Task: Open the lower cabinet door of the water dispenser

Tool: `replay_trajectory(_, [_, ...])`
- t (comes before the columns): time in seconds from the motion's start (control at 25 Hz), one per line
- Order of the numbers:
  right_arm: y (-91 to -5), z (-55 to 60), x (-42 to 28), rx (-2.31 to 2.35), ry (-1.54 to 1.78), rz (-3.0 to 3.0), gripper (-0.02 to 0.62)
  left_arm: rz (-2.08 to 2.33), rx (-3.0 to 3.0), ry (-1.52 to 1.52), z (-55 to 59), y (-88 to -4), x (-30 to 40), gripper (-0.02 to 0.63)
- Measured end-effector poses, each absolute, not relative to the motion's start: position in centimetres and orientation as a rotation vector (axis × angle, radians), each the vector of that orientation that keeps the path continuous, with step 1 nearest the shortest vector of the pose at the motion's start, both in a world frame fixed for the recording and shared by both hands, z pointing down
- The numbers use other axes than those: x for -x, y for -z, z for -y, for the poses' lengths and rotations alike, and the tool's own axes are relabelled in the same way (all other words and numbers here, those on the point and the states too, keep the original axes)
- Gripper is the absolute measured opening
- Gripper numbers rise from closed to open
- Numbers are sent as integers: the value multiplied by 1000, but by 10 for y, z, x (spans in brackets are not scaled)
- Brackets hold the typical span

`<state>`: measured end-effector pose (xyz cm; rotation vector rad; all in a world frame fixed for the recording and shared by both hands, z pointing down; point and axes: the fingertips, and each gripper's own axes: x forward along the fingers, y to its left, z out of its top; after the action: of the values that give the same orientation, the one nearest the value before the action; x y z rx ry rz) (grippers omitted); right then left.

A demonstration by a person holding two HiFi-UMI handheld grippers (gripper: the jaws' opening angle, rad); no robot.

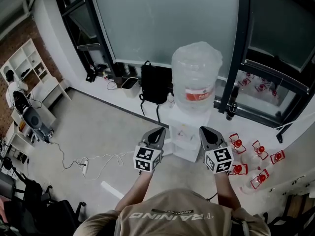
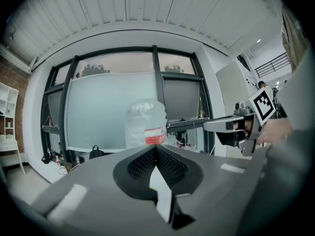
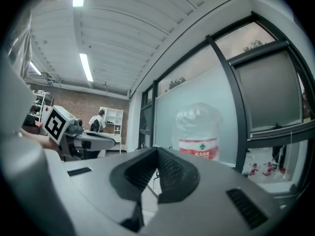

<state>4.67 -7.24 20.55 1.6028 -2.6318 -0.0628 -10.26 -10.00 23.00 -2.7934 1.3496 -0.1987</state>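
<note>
The white water dispenser point(image 1: 184, 140) stands by the window wall with a large clear bottle point(image 1: 197, 75) on top. From above I cannot make out its lower cabinet door. My left gripper point(image 1: 158, 131) and right gripper point(image 1: 205, 130) hover side by side just in front of the dispenser's top, apart from it. Both are shut with nothing between the jaws. In the left gripper view the shut tips point(image 2: 156, 149) point at the bottle point(image 2: 145, 124). In the right gripper view the shut tips point(image 3: 157, 151) sit just left of the bottle point(image 3: 198, 132).
A black backpack point(image 1: 154, 84) and a white bin point(image 1: 129, 87) stand left of the dispenser. Several red-capped bottles point(image 1: 256, 163) lie on the floor at right. A cable with a power strip point(image 1: 83, 166) runs across the floor at left. A person point(image 1: 15, 90) stands by far shelves.
</note>
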Motion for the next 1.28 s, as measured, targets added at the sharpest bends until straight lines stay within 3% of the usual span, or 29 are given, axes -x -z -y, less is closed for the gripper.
replay_trajectory(1.28, [-222,81,-48,-1574,88,2627,8,-1387,2784,174,112,-229,113,8])
